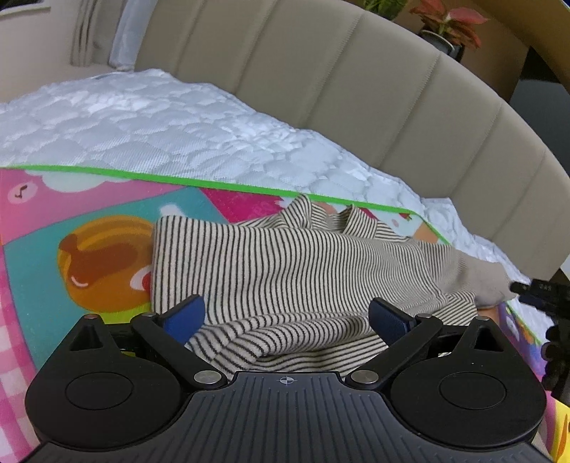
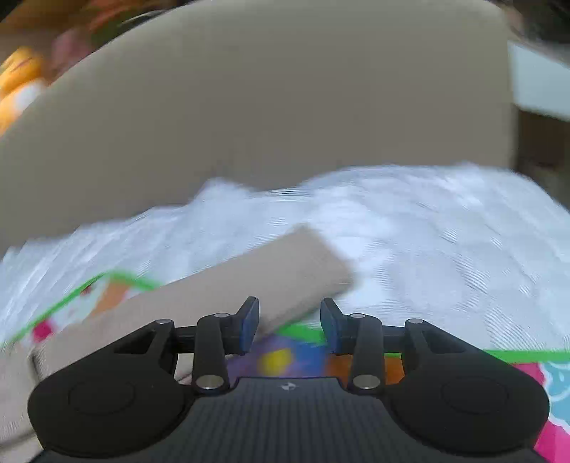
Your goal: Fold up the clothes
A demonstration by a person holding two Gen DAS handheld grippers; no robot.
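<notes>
A beige top with black stripes [image 1: 285, 270] lies partly folded on a colourful play mat [image 1: 71, 228] on the bed. Its plain beige sleeve [image 1: 484, 281] stretches to the right. My left gripper [image 1: 286, 317] is open, its blue pads over the near folded hem of the top. My right gripper [image 2: 288, 320] is open, just above the plain beige sleeve [image 2: 285, 270], which runs out over the mat's green edge onto the white cover; this view is motion-blurred. The right gripper's tip shows at the right edge of the left wrist view [image 1: 534, 290].
A white quilted mattress cover [image 1: 178, 128] lies beyond the mat's green border [image 1: 213, 183]. A padded beige headboard [image 1: 338, 78] curves behind the bed. Potted plants [image 1: 449, 25] stand behind it.
</notes>
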